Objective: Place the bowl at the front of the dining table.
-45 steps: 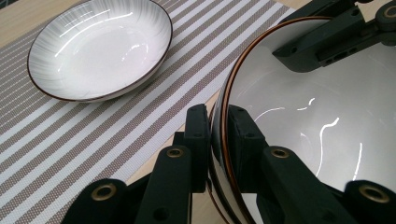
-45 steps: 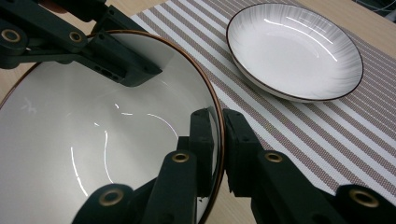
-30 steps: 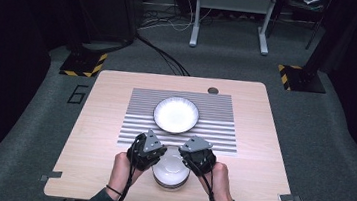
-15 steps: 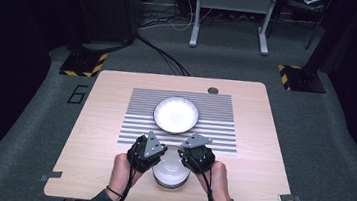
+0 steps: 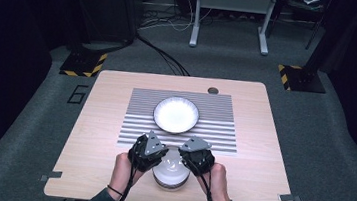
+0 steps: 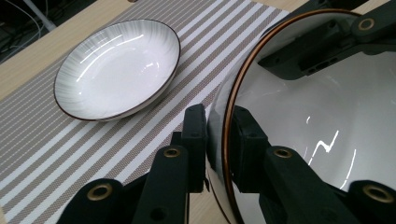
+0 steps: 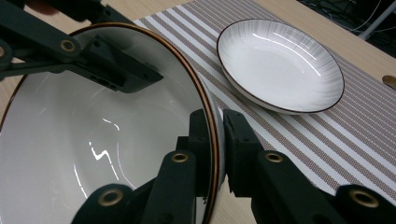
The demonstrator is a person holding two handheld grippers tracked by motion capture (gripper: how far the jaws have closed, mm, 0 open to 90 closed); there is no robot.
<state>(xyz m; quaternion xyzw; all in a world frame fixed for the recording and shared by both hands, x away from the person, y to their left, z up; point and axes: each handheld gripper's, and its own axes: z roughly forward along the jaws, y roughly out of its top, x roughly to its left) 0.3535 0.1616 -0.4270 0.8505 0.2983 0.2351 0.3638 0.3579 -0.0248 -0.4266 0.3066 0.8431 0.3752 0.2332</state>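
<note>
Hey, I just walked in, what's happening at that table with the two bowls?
A person at the near edge of the table holds a gripper in each hand. The left gripper and the right gripper are each clamped on the rim of the same white bowl, one finger inside and one outside, on opposite sides. Farther out, a ribbed white dish sits untouched on the striped placemat.

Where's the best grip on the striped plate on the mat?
Take the striped plate by its raised rim, one finger under the flared edge and one inside. Come from the near side: it lies flat on the placemat, upright, rim free all round.
</note>
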